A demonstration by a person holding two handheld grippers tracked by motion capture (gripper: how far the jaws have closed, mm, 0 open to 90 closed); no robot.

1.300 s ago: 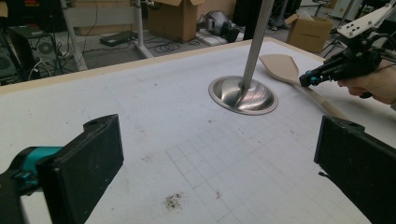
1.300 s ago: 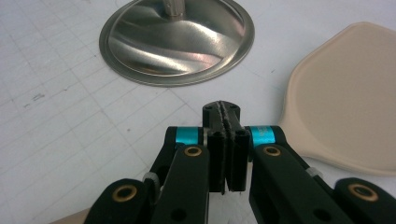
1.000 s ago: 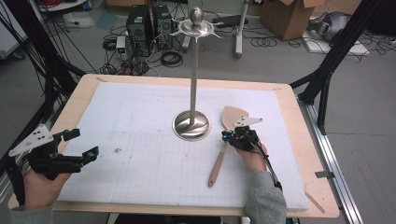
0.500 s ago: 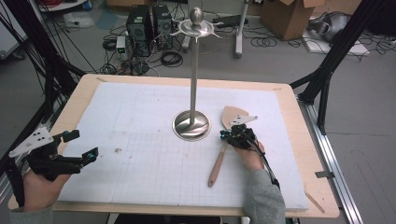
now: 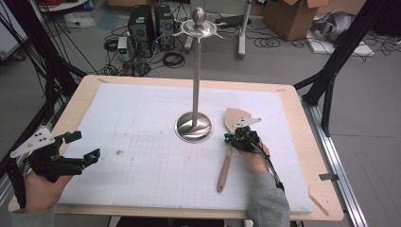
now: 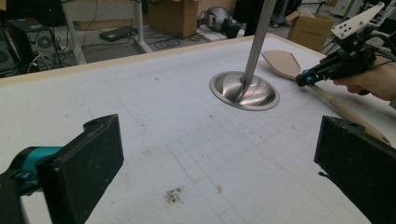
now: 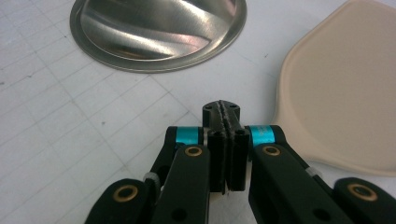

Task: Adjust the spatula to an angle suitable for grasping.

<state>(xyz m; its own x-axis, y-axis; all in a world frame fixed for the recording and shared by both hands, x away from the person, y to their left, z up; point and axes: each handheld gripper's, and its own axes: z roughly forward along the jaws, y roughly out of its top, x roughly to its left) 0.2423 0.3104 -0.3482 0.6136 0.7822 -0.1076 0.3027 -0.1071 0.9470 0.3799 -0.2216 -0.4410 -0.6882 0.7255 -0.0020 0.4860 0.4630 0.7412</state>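
A wooden spatula [image 5: 224, 168] lies on the white gridded mat [image 5: 142, 118], blade [image 7: 341, 93] pointing away, just right of a steel stand's round base [image 5: 194, 126]. My right gripper [image 5: 235, 137] sits low over the spatula's neck, beside the blade. Its jaws are pressed together with nothing visible between them [image 7: 226, 112]. From the left gripper view, the right gripper's tip [image 6: 304, 77] is down at the spatula [image 6: 280, 63] by the neck. My left gripper [image 5: 85, 145] hovers open at the mat's left edge, and nothing lies between its wide-apart pads [image 6: 219, 158].
The stand's tall pole [image 5: 196, 71] rises from the base [image 6: 245, 91] to a hook ring on top. The wooden table [image 5: 312, 142] rims the mat. Cables, computer cases and cardboard boxes lie on the floor beyond. A small dirt smudge [image 6: 173, 195] marks the mat.
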